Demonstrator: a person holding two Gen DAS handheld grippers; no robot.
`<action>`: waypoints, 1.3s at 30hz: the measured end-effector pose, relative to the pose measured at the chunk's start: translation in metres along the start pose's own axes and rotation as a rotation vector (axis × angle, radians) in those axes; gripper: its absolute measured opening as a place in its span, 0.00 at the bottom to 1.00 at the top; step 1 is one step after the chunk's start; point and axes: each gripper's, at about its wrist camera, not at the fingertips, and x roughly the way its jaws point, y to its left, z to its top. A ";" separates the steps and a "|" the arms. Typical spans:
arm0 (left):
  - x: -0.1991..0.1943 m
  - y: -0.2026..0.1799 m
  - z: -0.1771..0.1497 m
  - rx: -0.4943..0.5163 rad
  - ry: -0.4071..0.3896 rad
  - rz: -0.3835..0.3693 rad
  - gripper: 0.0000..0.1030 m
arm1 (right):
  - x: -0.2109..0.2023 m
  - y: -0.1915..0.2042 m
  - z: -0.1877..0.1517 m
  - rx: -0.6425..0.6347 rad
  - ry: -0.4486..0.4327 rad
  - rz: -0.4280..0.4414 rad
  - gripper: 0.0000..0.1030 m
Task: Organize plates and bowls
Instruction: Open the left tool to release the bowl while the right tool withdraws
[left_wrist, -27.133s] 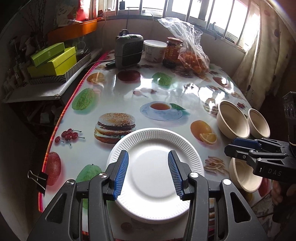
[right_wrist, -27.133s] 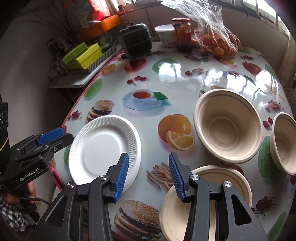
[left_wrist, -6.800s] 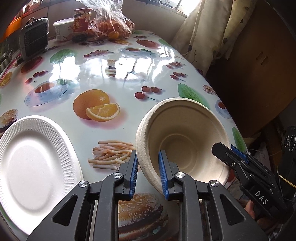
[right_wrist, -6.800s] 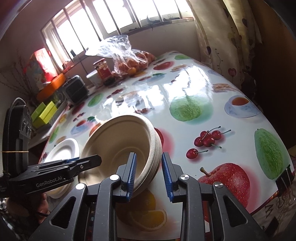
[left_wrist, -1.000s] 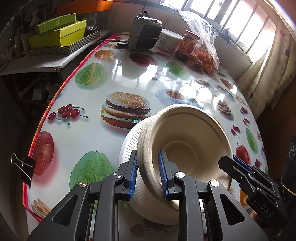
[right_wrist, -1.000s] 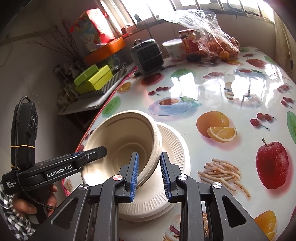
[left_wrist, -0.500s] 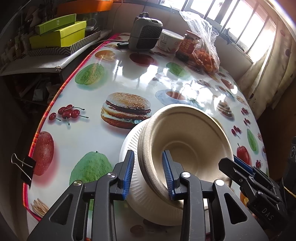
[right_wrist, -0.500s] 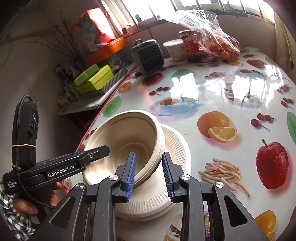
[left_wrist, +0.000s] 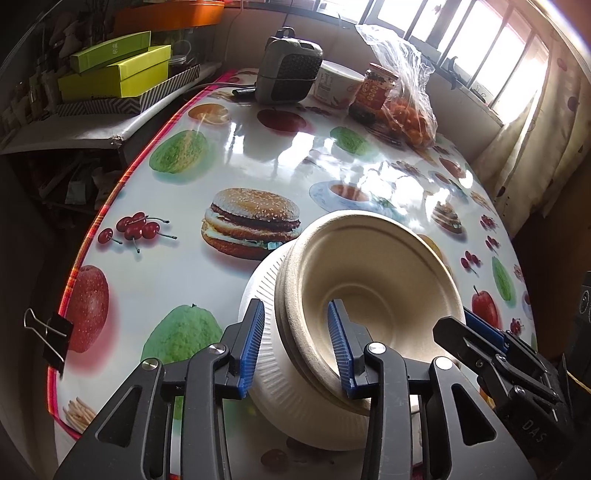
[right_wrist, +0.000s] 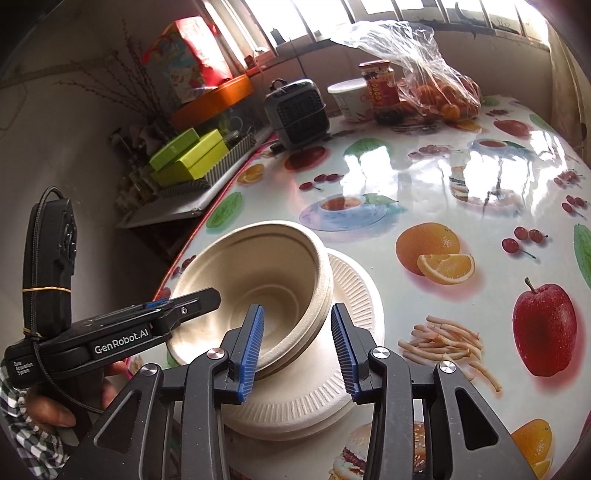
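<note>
Here, my left gripper (left_wrist: 295, 345) stands with its blue-padded fingers spread wide on either side of the near left rim of the stack of bowls (left_wrist: 373, 280); neither pad presses the rim. My right gripper (right_wrist: 297, 347) is likewise spread wide, one pad inside the stack's bowl and one outside its right rim, with a gap on both sides. The beige bowls are nested, their ridged rims showing as layered bands, and the stack sits on the white paper plate (right_wrist: 354, 291) with its mouth facing up. The stack is round, so no long axis can be told; in both views its rim appears tilted, though the fisheye makes this uncertain. Plate and bowls lie at the near left part of the table (left_wrist: 258, 155), just beside a printed burger.

Readable writing: "GenRobot.AI" and "Data Acquisition System" on the left gripper's body in the right wrist view; "DAS" on the right gripper's body in the left wrist view.

At the far end of the table stand a small grey heater (left_wrist: 290, 66), a white tub (left_wrist: 338, 86), a red-labelled jar (left_wrist: 375, 92) whose label I cannot read, and a clear bag of oranges (left_wrist: 406, 99). Green boxes (left_wrist: 118, 72) rest on a shelf far left.
</note>
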 end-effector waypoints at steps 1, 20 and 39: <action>0.000 0.000 0.000 -0.001 -0.002 0.002 0.36 | 0.000 0.000 0.000 0.000 0.000 -0.001 0.40; -0.017 0.003 -0.009 0.006 -0.065 0.024 0.49 | -0.009 0.009 -0.006 -0.012 -0.026 0.008 0.51; -0.049 0.013 -0.039 0.036 -0.174 0.100 0.55 | -0.035 0.025 -0.029 -0.077 -0.108 -0.054 0.58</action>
